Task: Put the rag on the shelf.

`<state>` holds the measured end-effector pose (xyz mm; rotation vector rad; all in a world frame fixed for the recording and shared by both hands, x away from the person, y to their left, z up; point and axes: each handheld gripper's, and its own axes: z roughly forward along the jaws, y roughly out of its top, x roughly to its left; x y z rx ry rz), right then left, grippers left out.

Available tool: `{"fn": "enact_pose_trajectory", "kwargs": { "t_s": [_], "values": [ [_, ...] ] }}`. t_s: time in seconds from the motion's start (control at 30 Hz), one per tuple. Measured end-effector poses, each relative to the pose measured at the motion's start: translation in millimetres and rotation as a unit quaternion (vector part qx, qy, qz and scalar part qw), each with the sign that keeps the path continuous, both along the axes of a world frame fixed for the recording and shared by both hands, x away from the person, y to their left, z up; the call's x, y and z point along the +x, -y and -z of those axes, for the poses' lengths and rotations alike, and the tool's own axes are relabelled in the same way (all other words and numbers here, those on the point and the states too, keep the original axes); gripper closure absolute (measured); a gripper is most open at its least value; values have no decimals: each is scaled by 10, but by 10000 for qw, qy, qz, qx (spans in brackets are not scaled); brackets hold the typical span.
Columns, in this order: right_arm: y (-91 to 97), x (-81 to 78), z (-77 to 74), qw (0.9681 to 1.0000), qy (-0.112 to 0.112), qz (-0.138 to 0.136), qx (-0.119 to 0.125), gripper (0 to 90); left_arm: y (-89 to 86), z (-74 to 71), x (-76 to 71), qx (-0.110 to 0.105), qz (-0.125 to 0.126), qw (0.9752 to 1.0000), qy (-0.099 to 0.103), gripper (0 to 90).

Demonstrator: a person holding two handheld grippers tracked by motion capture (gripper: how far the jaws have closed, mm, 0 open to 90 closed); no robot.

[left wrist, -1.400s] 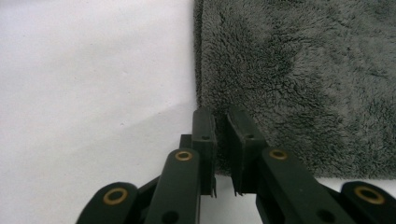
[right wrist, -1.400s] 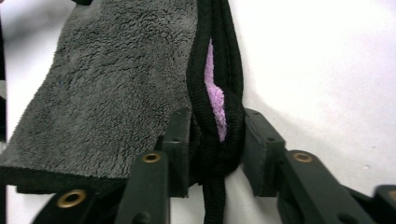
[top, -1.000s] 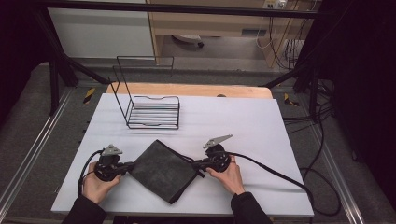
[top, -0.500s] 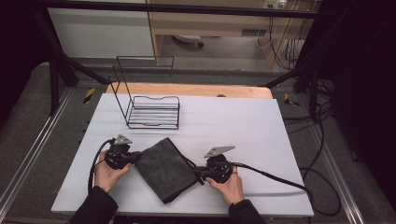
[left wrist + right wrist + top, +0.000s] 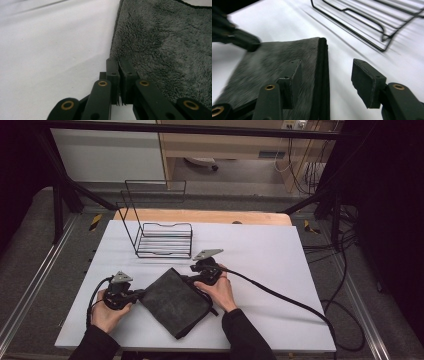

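Observation:
A dark grey towel point(image 5: 172, 302) lies folded on the white table point(image 5: 260, 255), set at a slant. My left gripper point(image 5: 140, 295) rests at its left corner. In the left gripper view its jaws point(image 5: 119, 65) are shut at the towel's point(image 5: 165, 42) edge, and I cannot see cloth between the pads. My right gripper point(image 5: 189, 279) is at the towel's far corner, held by a hand. Its jaws point(image 5: 328, 70) have just been opening and stand open. The towel's folded edge point(image 5: 322, 75) runs between them, untouched.
A black wire rack point(image 5: 162, 237) stands on the far left part of the table and also appears close by as a rack point(image 5: 367, 20) in the right gripper view. A wooden board point(image 5: 200, 216) lies behind the table. A black cable point(image 5: 280, 295) trails right.
The right gripper has moved from the towel's near right side to its far corner and opened, letting go of the cloth. The towel now lies narrower and folded. The left gripper barely shifted.

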<state>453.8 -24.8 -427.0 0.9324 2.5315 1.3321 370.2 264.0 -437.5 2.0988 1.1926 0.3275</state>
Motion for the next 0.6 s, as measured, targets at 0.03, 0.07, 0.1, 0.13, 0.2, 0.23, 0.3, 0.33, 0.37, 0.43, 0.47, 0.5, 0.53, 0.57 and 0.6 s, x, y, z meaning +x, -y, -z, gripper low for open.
{"fn": "enact_pose_trajectory", "kwargs": {
  "t_s": [0.03, 0.07, 0.1, 0.13, 0.2, 0.23, 0.3, 0.33, 0.37, 0.43, 0.47, 0.5, 0.53, 0.57, 0.6],
  "values": [
    [-54, 46, 29, 10000, -54, -30, -37, 436, 0, 9, -5, -10, -1, 10000, 13, 868],
    [-110, 95, 64, 9999, -91, -96, -45, 441, -1, 11, -5, -13, 2, 10000, 16, 868],
    [-141, 117, 83, 9999, -120, -96, -51, 447, -2, 14, -4, -15, 2, 10000, 16, 867],
    [-175, 147, 108, 9997, -144, -146, -90, 458, -1, 15, -5, -9, -2, 10000, 15, 868],
    [-230, 197, 167, 9995, -235, -179, -92, 473, 5, 14, -14, 20, -3, 10000, 20, 867],
    [-242, 214, 190, 9993, -284, -209, -98, 480, 5, 11, -20, 44, -1, 10000, 16, 867],
    [-274, 241, 238, 9987, -401, -282, -151, 501, -1, 7, -29, 59, 10, 10000, 2, 866],
    [-285, 246, 249, 9982, -476, -343, -139, 532, -5, 7, -29, 40, 3, 10000, -6, 865],
    [-291, 246, 251, 9978, -525, -372, -129, 554, -9, 9, -28, 20, -1, 10000, -12, 865],
    [-304, 240, 253, 9963, -703, -480, -130, 613, -12, 9, -25, 14, -6, 10000, -22, 864],
    [-312, 236, 259, 9956, -783, -509, -105, 621, -10, 9, -26, 18, -7, 10000, -18, 864],
    [-314, 233, 259, 9956, -779, -509, -109, 626, -10, 9, -27, 16, -6, 10000, -13, 863],
    [-314, 234, 261, 9955, -794, -511, -101, 629, -11, 9, -28, 14, -13, 10000, -11, 862],
    [-314, 236, 262, 9952, -830, -510, -86, 634, -14, 11, -26, 2, -17, 10000, -13, 860],
    [-313, 242, 262, 9948, -881, -498, -71, 644, -15, 11, -24, -3, -19, 10000, -16, 859]
  ]
}}
